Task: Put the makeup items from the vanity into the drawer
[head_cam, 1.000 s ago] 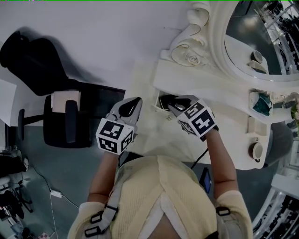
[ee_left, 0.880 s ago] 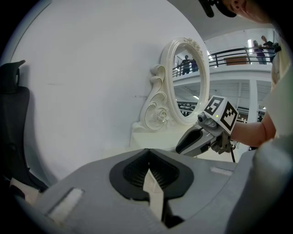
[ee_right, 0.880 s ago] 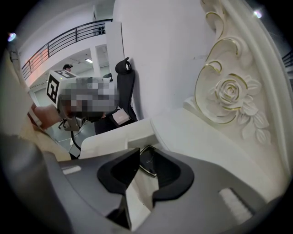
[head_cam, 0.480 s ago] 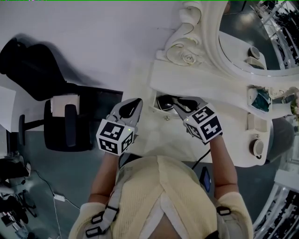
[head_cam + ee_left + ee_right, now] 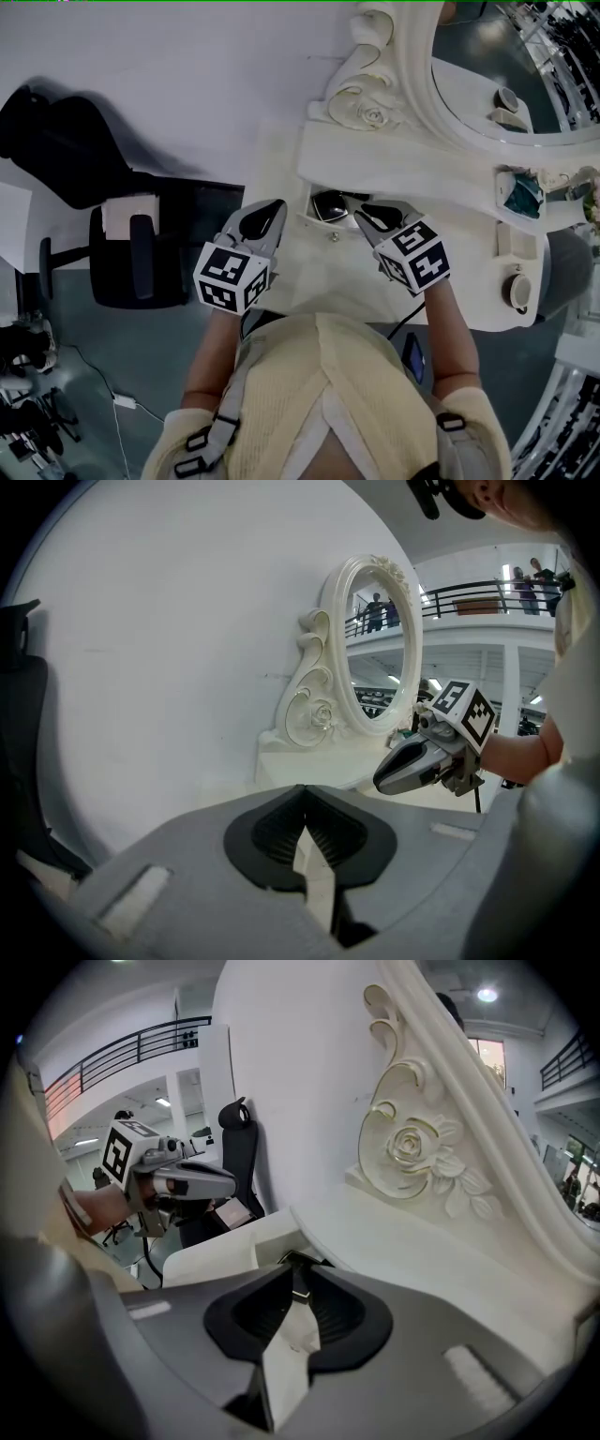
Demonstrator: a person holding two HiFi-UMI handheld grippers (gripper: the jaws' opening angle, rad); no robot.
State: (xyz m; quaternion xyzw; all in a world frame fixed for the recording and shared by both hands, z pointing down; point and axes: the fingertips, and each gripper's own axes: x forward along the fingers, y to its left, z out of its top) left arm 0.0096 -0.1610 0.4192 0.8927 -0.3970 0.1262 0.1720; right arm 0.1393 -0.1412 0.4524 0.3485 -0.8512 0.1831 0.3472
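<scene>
Your left tool (image 5: 266,212) hangs just off the front left corner of the white vanity table (image 5: 403,171). In the left gripper view its jaws meet at the tips and there is nothing between them. Your right tool (image 5: 367,215) is over the small white drawer (image 5: 317,217), which stands pulled out a little from the table's front edge. Its jaws are closing and only a narrow slit remains. The right gripper view shows just the pale table front and the dark mouth of the drawer through that slit, with no item gripped. Something dark and glossy (image 5: 330,201) lies inside the drawer, but you cannot tell what it is. The other makeup items sit well apart from both tools at the far right of the table top: a teal-coloured piece (image 5: 521,195), a flat white rectangular case (image 5: 506,240) and a round white jar (image 5: 517,292). The oval mirror in its carved white rose frame (image 5: 373,105) stands at the back of the table. A black office chair (image 5: 131,251) stands to your left on the floor.
</scene>
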